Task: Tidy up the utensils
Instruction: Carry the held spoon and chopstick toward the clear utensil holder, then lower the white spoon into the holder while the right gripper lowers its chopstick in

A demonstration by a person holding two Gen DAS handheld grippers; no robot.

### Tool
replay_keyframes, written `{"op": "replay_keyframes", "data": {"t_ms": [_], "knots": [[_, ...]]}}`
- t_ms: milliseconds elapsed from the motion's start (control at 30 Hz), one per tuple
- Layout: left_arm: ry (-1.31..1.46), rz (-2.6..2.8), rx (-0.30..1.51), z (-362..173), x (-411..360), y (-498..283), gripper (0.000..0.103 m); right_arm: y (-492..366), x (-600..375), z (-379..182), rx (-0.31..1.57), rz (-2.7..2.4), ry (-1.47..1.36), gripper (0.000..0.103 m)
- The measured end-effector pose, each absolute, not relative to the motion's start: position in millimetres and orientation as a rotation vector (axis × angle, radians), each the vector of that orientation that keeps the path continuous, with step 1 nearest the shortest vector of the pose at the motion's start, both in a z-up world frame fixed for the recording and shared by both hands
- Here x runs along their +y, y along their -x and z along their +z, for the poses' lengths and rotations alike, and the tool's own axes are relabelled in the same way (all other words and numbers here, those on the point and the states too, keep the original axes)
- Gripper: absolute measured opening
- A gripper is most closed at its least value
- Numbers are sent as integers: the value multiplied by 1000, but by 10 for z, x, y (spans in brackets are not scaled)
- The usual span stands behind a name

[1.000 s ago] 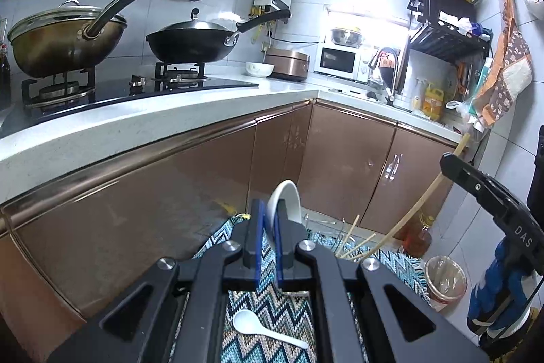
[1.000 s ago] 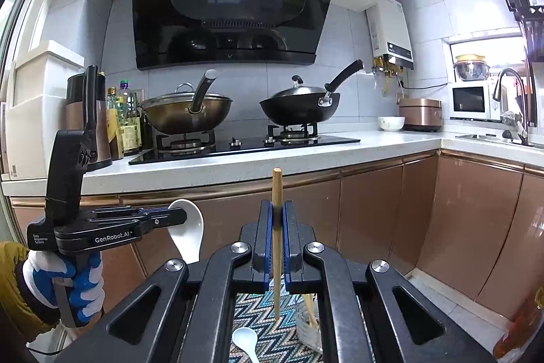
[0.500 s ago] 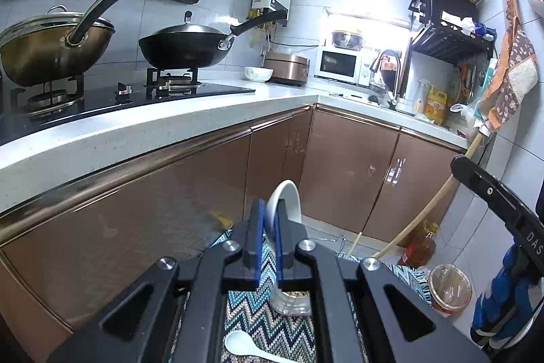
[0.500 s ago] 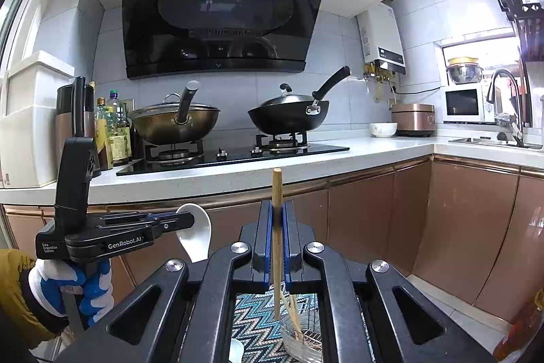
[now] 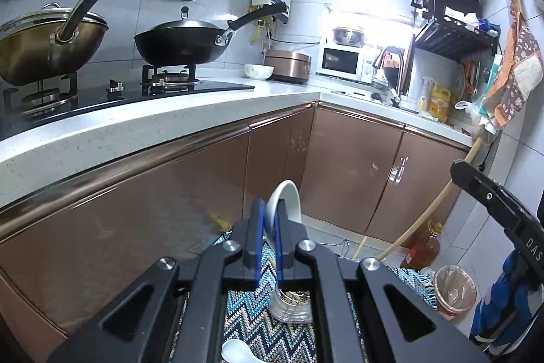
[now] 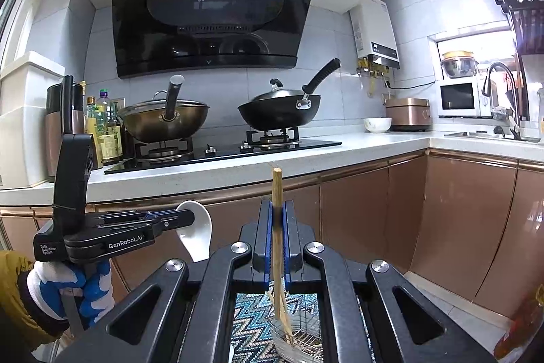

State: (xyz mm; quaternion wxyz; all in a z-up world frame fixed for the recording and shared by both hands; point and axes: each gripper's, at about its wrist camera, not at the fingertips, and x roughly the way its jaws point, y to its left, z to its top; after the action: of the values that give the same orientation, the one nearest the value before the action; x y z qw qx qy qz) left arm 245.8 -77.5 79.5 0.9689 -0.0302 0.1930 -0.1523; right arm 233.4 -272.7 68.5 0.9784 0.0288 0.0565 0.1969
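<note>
1. Carrying two utensils at once: the left gripper (image 5: 268,220) is clamped on a white spoon (image 5: 284,203), bowl end up, and the right gripper (image 6: 278,227) is closed on a wooden chopstick (image 6: 276,193) held upright, with its lower end reaching down toward the holder.

2. Compared with a second ago, both hands have drifted across the room — the wire utensil holder (image 6: 299,341), which sat off to one side of each view, now lies almost straight below the jaws at 6 o'clock. A second white spoon (image 5: 236,351) on the zigzag mat (image 5: 251,322) has slid toward the bottom edge of the left wrist view.

3. My reading is that the carry is nearly over and the drop into the holder comes next; neither utensil has been let go yet.

4. Containers:
   - The holder stands on the mat and already has a few chopsticks leaning in it; how many is too blurred to count.
   - A small bin (image 5: 454,290) at 4 o'clock in the left wrist view holds a clear liner — contents unclear.
   - Two lidded woks sit on the hob and a white bowl (image 6: 377,125) rests on the counter at 1 o'clock; I cannot see inside any of them.
</note>
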Motion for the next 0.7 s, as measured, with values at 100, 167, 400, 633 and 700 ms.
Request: {"op": "replay_keyframes", "data": {"t_ms": [100, 167, 400, 633, 700], "knots": [[50, -295, 386, 760, -813, -2477, 5, -2366, -2740, 642, 119, 389, -61, 5], [48, -295, 390, 727, -832, -2489, 5, -2391, -2750, 611, 126, 387, -65, 5], [45, -295, 401, 649, -879, -2529, 5, -2468, -2791, 523, 146, 380, -75, 5], [54, -300, 417, 576, -917, -2597, 5, -2545, -2825, 443, 167, 387, -90, 5], [60, -303, 415, 567, -930, -2612, 5, -2561, -2830, 426, 171, 386, -91, 5]]}}
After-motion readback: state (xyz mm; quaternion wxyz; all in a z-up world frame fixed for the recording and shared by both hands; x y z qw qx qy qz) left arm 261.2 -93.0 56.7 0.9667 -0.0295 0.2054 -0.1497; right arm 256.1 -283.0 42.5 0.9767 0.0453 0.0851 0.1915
